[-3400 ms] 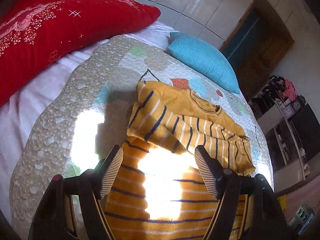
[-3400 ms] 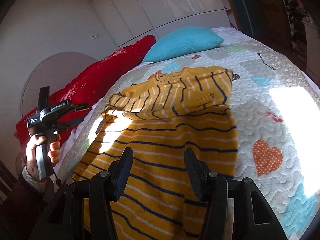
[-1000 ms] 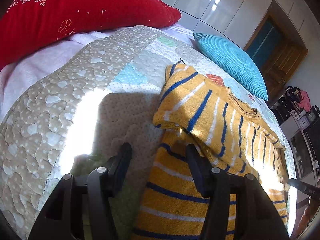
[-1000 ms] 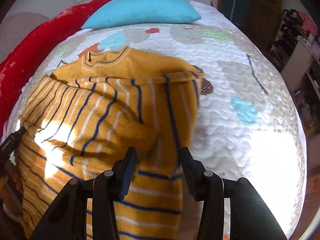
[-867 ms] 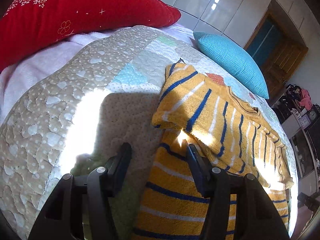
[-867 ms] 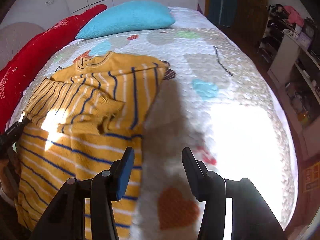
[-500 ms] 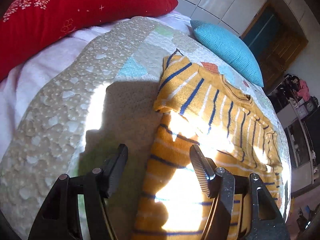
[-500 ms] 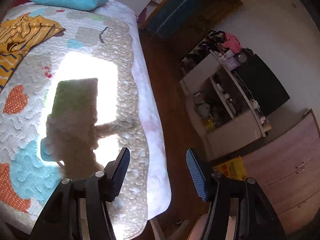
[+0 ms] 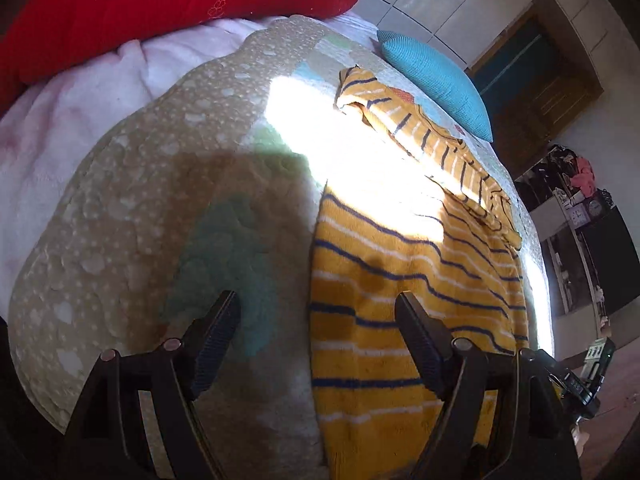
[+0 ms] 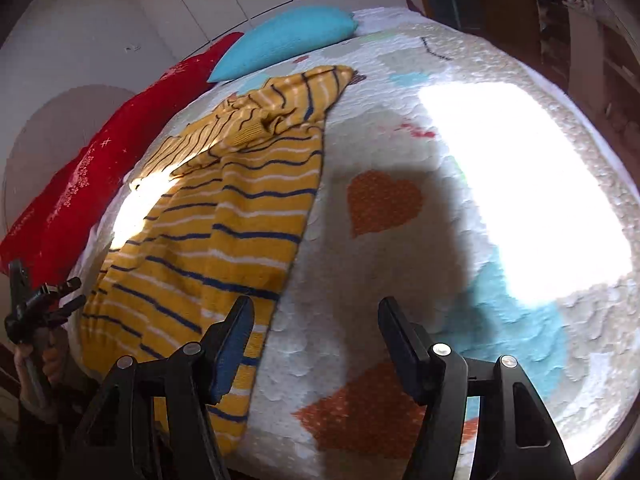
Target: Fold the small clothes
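Observation:
A small yellow sweater with navy and white stripes [image 9: 404,280] lies flat on the quilted bed, its sleeves folded across the chest at the far end [image 9: 440,148]. My left gripper [image 9: 316,312] is open and empty, above the sweater's near left hem corner. In the right wrist view the sweater [image 10: 224,216] lies to the left. My right gripper [image 10: 316,320] is open and empty, just right of the sweater's near right hem corner, over bare quilt. The left gripper also shows in the right wrist view [image 10: 36,308], held in a hand.
The patchwork quilt [image 10: 400,280] covers the bed, with bright sun patches. A red pillow [image 9: 140,4] and a turquoise cushion [image 9: 436,76] lie at the head. Beyond the bed's right edge are a floor, a wooden door and cluttered shelves [image 9: 576,208].
Both grippers have pulled back from the folded sleeves toward the sweater's hem end. The right gripper swung away toward the room, then back to the bed beside the hem.

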Demonstrator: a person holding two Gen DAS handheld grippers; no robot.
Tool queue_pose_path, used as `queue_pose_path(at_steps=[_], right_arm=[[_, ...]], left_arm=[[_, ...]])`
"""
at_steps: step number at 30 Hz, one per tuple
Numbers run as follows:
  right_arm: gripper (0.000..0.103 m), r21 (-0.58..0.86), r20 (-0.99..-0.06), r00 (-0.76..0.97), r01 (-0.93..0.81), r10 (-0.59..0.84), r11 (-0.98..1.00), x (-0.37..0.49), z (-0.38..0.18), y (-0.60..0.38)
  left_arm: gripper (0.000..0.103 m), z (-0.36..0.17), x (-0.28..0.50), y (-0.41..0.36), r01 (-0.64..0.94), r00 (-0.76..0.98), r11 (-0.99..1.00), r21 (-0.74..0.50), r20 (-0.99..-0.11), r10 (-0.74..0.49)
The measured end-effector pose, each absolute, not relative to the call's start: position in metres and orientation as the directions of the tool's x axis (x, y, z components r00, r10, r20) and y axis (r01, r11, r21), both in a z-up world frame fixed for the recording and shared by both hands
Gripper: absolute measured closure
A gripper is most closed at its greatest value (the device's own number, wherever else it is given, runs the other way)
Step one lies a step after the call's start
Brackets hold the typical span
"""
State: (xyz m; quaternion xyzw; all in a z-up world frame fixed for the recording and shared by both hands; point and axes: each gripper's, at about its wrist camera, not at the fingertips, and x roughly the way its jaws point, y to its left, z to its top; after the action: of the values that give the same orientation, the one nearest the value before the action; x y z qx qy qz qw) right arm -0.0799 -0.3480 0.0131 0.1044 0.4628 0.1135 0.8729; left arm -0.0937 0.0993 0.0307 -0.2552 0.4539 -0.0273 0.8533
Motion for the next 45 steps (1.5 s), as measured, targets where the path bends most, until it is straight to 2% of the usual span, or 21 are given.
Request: queue_pose_path(at_steps=[2, 4, 6, 11, 16, 17, 23, 25, 27, 28, 29, 30, 31, 32, 33, 34, 37, 45], right_arm=[[0.032, 0.29, -0.78, 0.55, -0.106, 0.299, 0.951, -0.079, 0.004, -0.332], [0.032, 0.305, -0.765, 0.563, -0.11, 0.312, 0.946, -0.078, 0.003, -0.324], [0.031, 0.377, -0.746, 0.553, -0.111, 0.372, 0.92, -0.072, -0.001, -0.324], [0.031, 0.535, -0.671, 0.52, -0.155, 0.529, 0.831, -0.068, -0.012, -0.315], [0.031, 0.683, -0.566, 0.469, -0.195, 0.678, 0.704, -0.074, -0.02, -0.309], [0.031, 0.701, -0.548, 0.463, -0.2, 0.696, 0.685, -0.076, -0.021, -0.307], [0.031, 0.746, -0.507, 0.418, -0.225, 0.754, 0.627, -0.098, -0.029, -0.292], [0.032, 0.748, -0.514, 0.408, -0.218, 0.755, 0.627, -0.106, -0.033, -0.285], [0.043, 0.7, -0.555, 0.447, -0.205, 0.702, 0.684, -0.116, -0.031, -0.28], [0.051, 0.668, -0.586, 0.466, -0.186, 0.663, 0.721, -0.118, -0.029, -0.276], [0.058, 0.647, -0.606, 0.478, -0.169, 0.636, 0.744, -0.119, -0.029, -0.274], [0.061, 0.632, -0.619, 0.487, -0.155, 0.616, 0.759, -0.12, -0.028, -0.273], [0.07, 0.615, -0.636, 0.491, -0.144, 0.596, 0.775, -0.121, -0.028, -0.272], [0.075, 0.594, -0.654, 0.492, -0.136, 0.575, 0.793, -0.12, -0.027, -0.271], [0.083, 0.576, -0.67, 0.489, -0.132, 0.559, 0.806, -0.118, -0.026, -0.27], [0.086, 0.573, -0.677, 0.48, -0.131, 0.558, 0.809, -0.117, -0.026, -0.271], [0.09, 0.595, -0.669, 0.461, -0.138, 0.583, 0.792, -0.112, -0.023, -0.277], [0.093, 0.596, -0.658, 0.408, -0.232, 0.633, 0.769, -0.142, -0.005, -0.288]], left_arm=[[0.025, 0.03, -0.094, 0.091, -0.157, 0.599, 0.874, -0.46, -0.748, -0.286], [0.025, 0.026, -0.089, 0.085, -0.119, 0.595, 0.848, -0.516, -0.721, -0.355], [0.025, 0.018, -0.081, 0.078, -0.082, 0.576, 0.795, -0.601, -0.679, -0.454], [0.025, 0.013, -0.083, 0.057, -0.042, 0.581, 0.778, -0.627, -0.649, -0.492], [0.074, 0.005, -0.097, 0.058, -0.077, 0.564, 0.742, -0.666, -0.643, -0.519], [0.077, 0.003, -0.101, 0.059, -0.084, 0.567, 0.732, -0.676, -0.637, -0.522], [0.072, -0.003, -0.111, 0.063, -0.083, 0.587, 0.683, -0.725, -0.59, -0.555], [0.057, -0.002, -0.11, 0.061, -0.075, 0.586, 0.665, -0.743, -0.572, -0.574], [0.044, 0.002, -0.108, 0.056, -0.066, 0.587, 0.662, -0.747, -0.565, -0.58], [0.038, 0.004, -0.106, 0.052, -0.065, 0.587, 0.672, -0.738, -0.573, -0.572], [0.036, 0.007, -0.105, 0.047, -0.065, 0.588, 0.691, -0.72, -0.587, -0.556], [0.035, 0.01, -0.104, 0.041, -0.069, 0.588, 0.722, -0.689, -0.612, -0.528], [0.035, 0.012, -0.103, 0.034, -0.07, 0.585, 0.755, -0.651, -0.64, -0.498], [0.039, 0.015, -0.101, 0.027, -0.071, 0.578, 0.792, -0.606, -0.672, -0.462], [0.067, 0.018, -0.099, 0.022, -0.084, 0.571, 0.839, -0.538, -0.716, -0.402], [0.092, 0.019, -0.097, 0.018, -0.095, 0.556, 0.876, -0.473, -0.755, -0.347], [0.093, 0.021, -0.099, 0.028, -0.107, 0.544, 0.849, -0.517, -0.746, -0.385], [0.096, 0.041, -0.156, 0.042, -0.114, 0.562, 0.849, -0.515, -0.739, -0.373]])
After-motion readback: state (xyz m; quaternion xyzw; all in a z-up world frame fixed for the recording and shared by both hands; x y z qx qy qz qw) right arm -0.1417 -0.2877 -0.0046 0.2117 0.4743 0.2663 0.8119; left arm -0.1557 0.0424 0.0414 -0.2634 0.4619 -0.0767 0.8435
